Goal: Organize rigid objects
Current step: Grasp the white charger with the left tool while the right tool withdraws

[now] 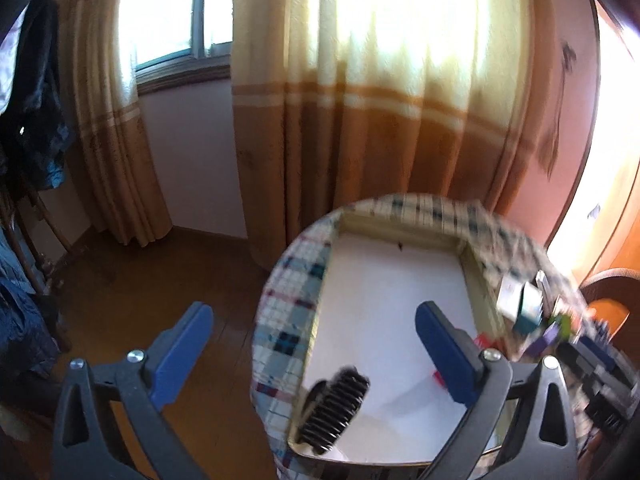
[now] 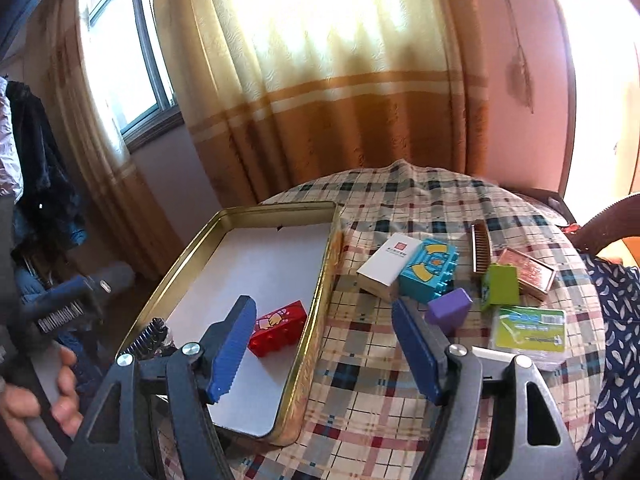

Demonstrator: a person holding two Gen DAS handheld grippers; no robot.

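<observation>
A gold-rimmed tin tray (image 2: 320,288) with a white floor lies on a round table with a checked cloth (image 2: 400,360). In it lie a red toy brick (image 2: 278,328) and a black comb (image 2: 146,338); the comb also shows in the left wrist view (image 1: 336,410). My right gripper (image 2: 324,350) is open and empty above the tray's right rim. My left gripper (image 1: 314,350) is open and empty above the tray's (image 1: 472,276) left part. Right of the tray lie a white box (image 2: 386,268), a blue brick (image 2: 428,274), a purple block (image 2: 448,310), a green block (image 2: 500,288), a brown comb (image 2: 482,250), a pink case (image 2: 530,274) and a green packet (image 2: 530,330).
Curtains (image 2: 340,100) and a window (image 2: 120,52) stand behind the table. A wooden floor (image 1: 160,280) lies to the left. Dark clothes (image 2: 44,160) hang at far left. A chair back (image 2: 612,220) stands at the right edge.
</observation>
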